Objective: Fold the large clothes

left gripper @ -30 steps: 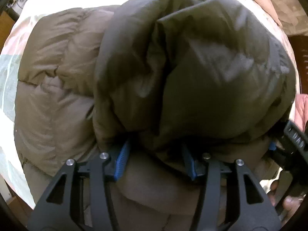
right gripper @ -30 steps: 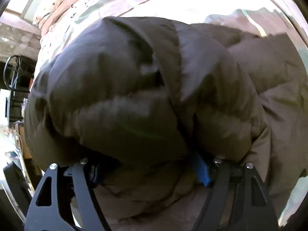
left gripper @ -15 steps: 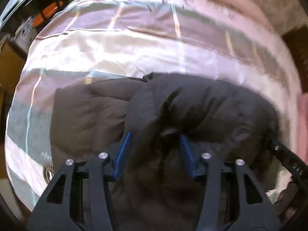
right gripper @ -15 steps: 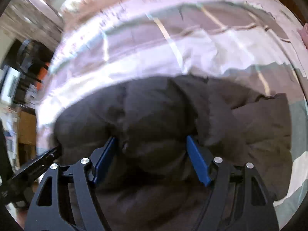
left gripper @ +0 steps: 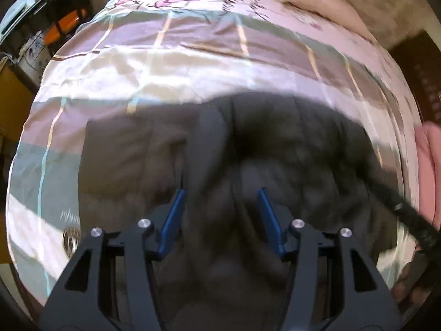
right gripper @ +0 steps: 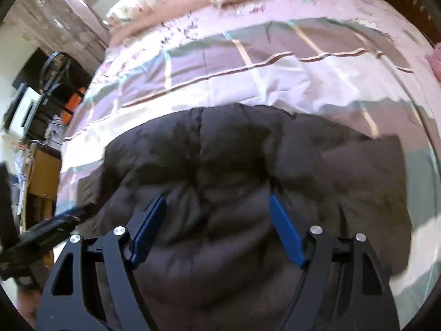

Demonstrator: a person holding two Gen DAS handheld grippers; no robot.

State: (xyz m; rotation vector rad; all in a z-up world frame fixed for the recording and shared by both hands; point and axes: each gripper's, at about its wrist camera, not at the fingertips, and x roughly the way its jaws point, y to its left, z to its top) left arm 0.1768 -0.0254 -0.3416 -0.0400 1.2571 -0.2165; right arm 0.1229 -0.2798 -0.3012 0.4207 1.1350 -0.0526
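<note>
step: folding puffer jacket (right gripper: 234, 182) on bed (right gripper: 275, 63) | left claw (left gripper: 220, 201) gaping wide, right claw (right gripper: 217, 207) gaping wide, both hovering over jacket | next: likely regripping an edge

On the bedsheet (left gripper: 49, 165), at eight o'clock in the left wrist view, a small cursive word (left gripper: 70, 216) sits above a round emblem (left gripper: 71, 238); both are too blurred to read.

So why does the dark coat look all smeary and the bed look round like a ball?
Left wrist view: the coat is blurred by motion; the fisheye lens bends the bedspread round. Right wrist view: coat sharper, bedspread glaring with bright light.
</note>
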